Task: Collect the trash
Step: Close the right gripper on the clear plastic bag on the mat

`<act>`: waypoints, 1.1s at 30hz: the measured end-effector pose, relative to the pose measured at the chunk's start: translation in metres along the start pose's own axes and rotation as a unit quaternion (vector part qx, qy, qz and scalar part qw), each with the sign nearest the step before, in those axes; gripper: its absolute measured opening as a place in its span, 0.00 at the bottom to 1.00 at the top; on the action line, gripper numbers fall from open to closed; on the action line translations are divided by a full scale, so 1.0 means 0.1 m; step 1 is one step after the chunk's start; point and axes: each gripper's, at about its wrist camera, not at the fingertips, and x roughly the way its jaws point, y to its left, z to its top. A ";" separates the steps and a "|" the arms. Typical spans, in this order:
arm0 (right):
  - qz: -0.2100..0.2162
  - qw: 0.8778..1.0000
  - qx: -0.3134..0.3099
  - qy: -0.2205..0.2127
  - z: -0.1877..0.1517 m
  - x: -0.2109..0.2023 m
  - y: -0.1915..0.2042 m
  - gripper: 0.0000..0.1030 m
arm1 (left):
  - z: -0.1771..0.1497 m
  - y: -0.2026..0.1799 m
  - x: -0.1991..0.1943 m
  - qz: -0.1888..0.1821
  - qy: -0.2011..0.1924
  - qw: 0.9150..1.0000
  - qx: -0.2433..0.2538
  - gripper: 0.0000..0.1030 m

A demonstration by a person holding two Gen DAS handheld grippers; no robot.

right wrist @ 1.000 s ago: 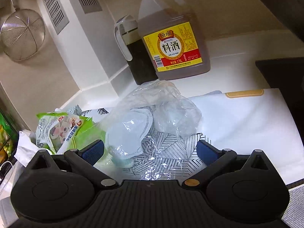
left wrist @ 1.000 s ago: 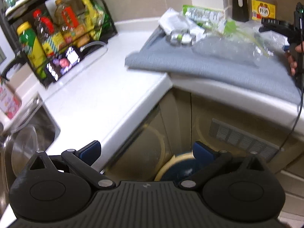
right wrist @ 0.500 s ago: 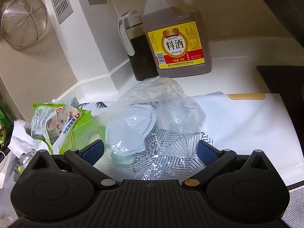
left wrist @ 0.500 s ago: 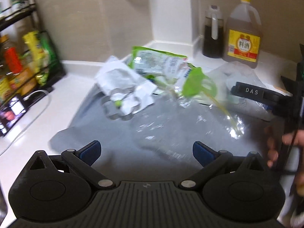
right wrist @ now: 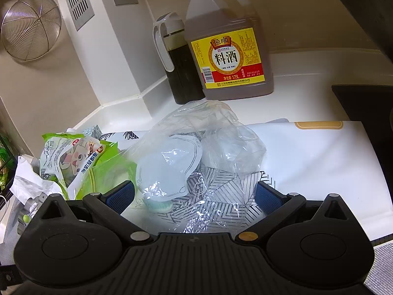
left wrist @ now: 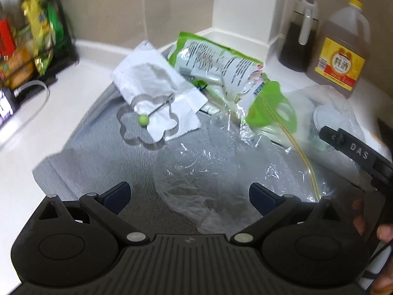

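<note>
The trash lies heaped on a grey mat (left wrist: 98, 152) on the white tabletop (left wrist: 29, 132): a clear bag (left wrist: 221, 167) flat in front, a green snack bag (left wrist: 216, 66) printed with small text behind it, crumpled white paper (left wrist: 157, 83) to its left, and a clear wrapper (right wrist: 203, 152) holding a white mask on a patterned white sheet (right wrist: 307, 159).

The left claw (left wrist: 189, 194) hangs wide open just above the clear bag, gripping nothing. The right claw (right wrist: 195, 194) is also spread wide, empty, its blue pads either side of the wrapper; seen from the left, its black body reads "DAS" and fingers (left wrist: 383, 231) grip its handle.

A flower-shaped metal ring (left wrist: 147, 123) rests on the paper. Behind stand a jug (right wrist: 228, 39) labelled "料酒" and "1.75L", and a dark sauce bottle (right wrist: 176, 59) touching it. A wire strainer (right wrist: 30, 27) hangs on the wall; a rack (left wrist: 27, 49) of packets stands left.
</note>
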 end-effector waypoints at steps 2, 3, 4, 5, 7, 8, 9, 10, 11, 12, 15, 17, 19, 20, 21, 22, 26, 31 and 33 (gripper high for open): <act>0.000 1.000 0.000 0.000 0.00 0.00 0.00 1.00 | 0.01 -0.02 0.05 0.000 0.006 1.000 0.000 1.00; 0.000 1.000 0.000 0.000 0.00 0.00 0.00 1.00 | 0.02 -0.04 0.06 0.000 0.007 1.000 0.001 1.00; -0.001 1.000 -0.001 0.000 0.00 0.00 0.00 1.00 | 0.03 -0.07 0.08 -0.003 0.007 1.000 0.001 1.00; -0.001 1.000 -0.001 0.000 0.00 0.00 0.00 1.00 | 0.05 -0.10 0.09 -0.008 0.007 1.000 0.001 1.00; -0.001 1.000 -0.001 0.000 0.00 0.00 0.00 1.00 | 0.09 -0.17 0.11 -0.017 0.006 1.000 0.004 1.00; -0.001 1.000 -0.001 0.001 0.00 0.00 0.00 1.00 | 0.10 -0.21 0.13 -0.024 0.008 1.000 0.008 1.00; -0.001 1.000 -0.001 0.001 0.00 0.00 0.00 1.00 | 0.12 -0.25 0.15 -0.031 0.010 0.999 0.014 1.00; -0.001 1.000 -0.001 0.001 0.00 0.00 0.00 1.00 | 0.13 -0.29 0.16 -0.035 0.012 0.999 0.018 1.00; -0.001 1.000 -0.001 0.001 0.00 0.00 0.00 1.00 | 0.14 -0.33 0.19 -0.036 0.013 0.999 0.021 1.00; -0.002 1.000 -0.002 0.001 0.00 0.00 0.01 1.00 | 0.15 -0.36 0.21 -0.037 0.013 0.999 0.024 1.00; -0.004 1.000 -0.005 0.002 0.00 0.00 0.02 1.00 | 0.15 -0.42 0.35 -0.032 0.029 0.998 0.036 1.00; -0.003 1.000 -0.005 0.002 0.00 0.00 0.02 1.00 | 0.12 -0.43 0.46 -0.021 0.046 0.998 0.042 1.00; -0.002 1.000 -0.004 0.002 0.00 0.00 0.02 1.00 | 0.10 -0.41 0.48 -0.022 0.033 0.998 0.043 1.00; -0.002 1.000 -0.004 0.002 0.00 0.00 0.02 1.00 | 0.10 -0.41 0.49 -0.021 0.033 0.998 0.042 1.00; -0.003 1.000 -0.005 0.002 0.00 0.00 0.02 1.00 | 0.10 -0.40 0.50 -0.022 0.033 0.998 0.040 1.00; -0.003 1.000 -0.005 0.002 0.00 0.00 0.02 1.00 | 0.10 -0.41 0.50 -0.022 0.034 0.998 0.040 1.00; 0.036 0.999 0.013 -0.012 -0.01 -0.07 -0.04 0.89 | 0.12 -0.41 0.43 -0.007 0.039 0.999 0.030 0.88; 0.071 0.996 0.055 -0.030 0.02 -0.14 -0.16 0.18 | 0.14 -0.28 0.21 -0.034 0.018 0.999 -0.006 0.10; 0.084 0.995 0.046 -0.042 0.01 -0.17 -0.12 0.12 | 0.16 -0.21 0.12 -0.040 0.003 0.999 -0.013 0.08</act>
